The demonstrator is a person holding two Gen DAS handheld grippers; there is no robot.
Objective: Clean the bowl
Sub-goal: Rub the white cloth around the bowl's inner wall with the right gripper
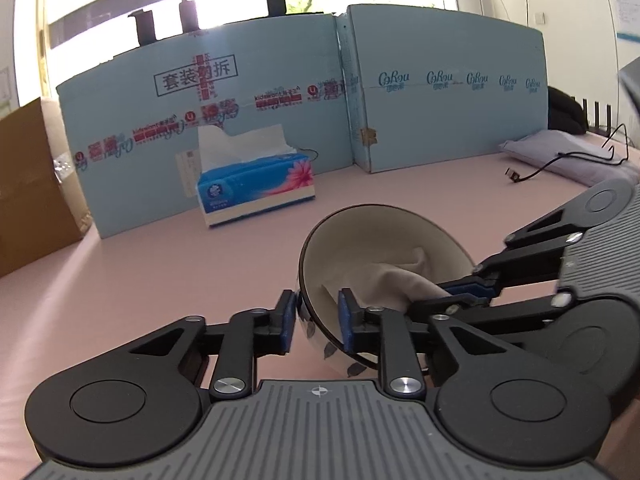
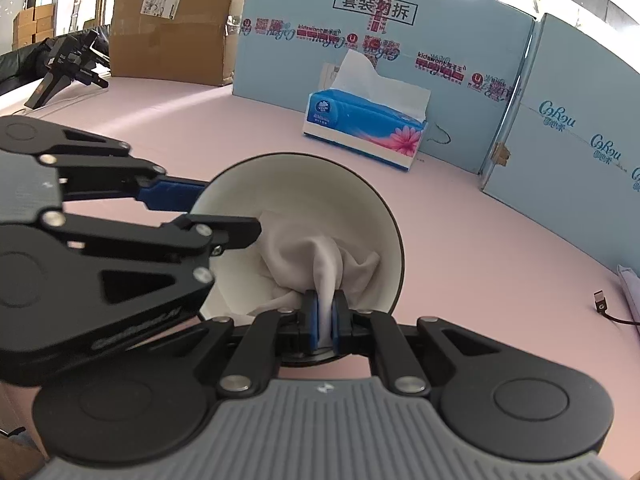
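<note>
A: Where's the bowl [image 2: 304,204]?

B: Tipped up above the pink table [image 2: 480,240], its rim pinched by the left claw [image 1: 316,320].

A: And the right claw [image 2: 325,320]?

B: Clenched on the cloth [image 2: 320,256] inside it. Wiping step, I'd judge; next, sweep the cloth around the wall.

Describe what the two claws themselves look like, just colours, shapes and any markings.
Both match. The left claw and right claw have matte black linkage arms with silver screw heads, blue pads on the fingers, and a ribbed grey body flanked by two round black housings. A small crosshair mark sits on the left body's front edge. Faint lettering on the left claw's side in the right wrist view is unreadable. No cables or sleeves show.
</note>
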